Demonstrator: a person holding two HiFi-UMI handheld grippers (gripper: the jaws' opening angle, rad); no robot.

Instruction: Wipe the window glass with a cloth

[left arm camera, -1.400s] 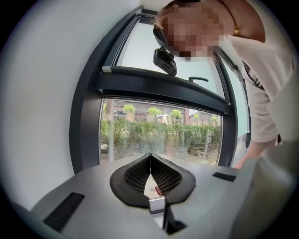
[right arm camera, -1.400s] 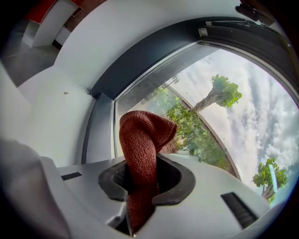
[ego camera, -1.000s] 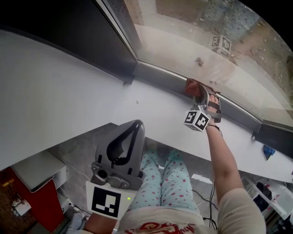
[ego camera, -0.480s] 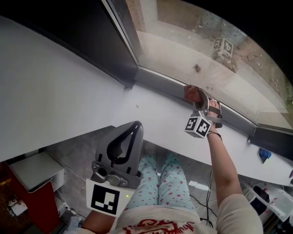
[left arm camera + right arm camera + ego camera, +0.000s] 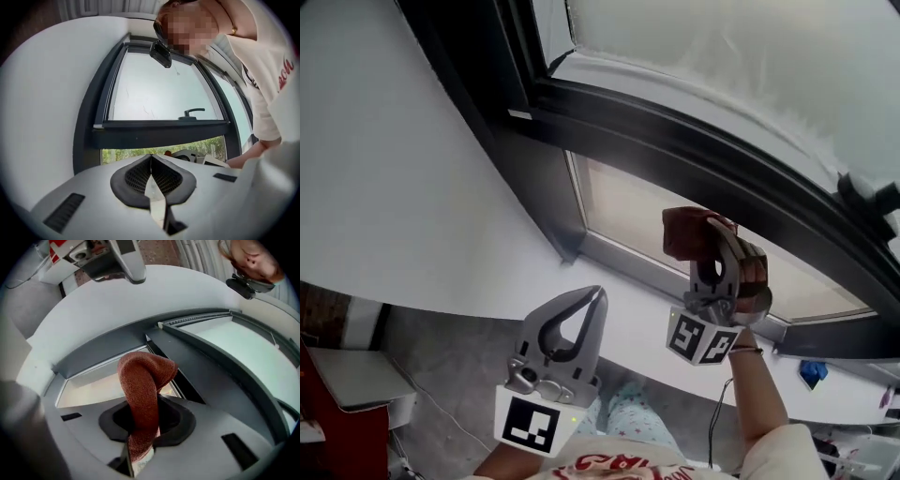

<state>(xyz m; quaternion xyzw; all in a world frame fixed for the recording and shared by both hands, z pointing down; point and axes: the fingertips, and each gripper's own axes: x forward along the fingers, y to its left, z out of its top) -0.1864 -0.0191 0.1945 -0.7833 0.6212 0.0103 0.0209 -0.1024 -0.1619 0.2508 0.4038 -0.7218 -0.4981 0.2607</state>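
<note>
As right claw [image 5: 716, 225] grips cloth [image 5: 143, 380], white sill [image 5: 633, 298]

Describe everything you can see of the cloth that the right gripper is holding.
The cloth is rust-red, with a fine woven or towelling texture, and looks soft. It is bunched into a thick fold: the right gripper is shut on its lower end, and the rest rises out of the jaws and flops over at the top. It is held up in front of the lower window pane; whether it touches the glass cannot be told. Nothing else is seen touching it.
</note>
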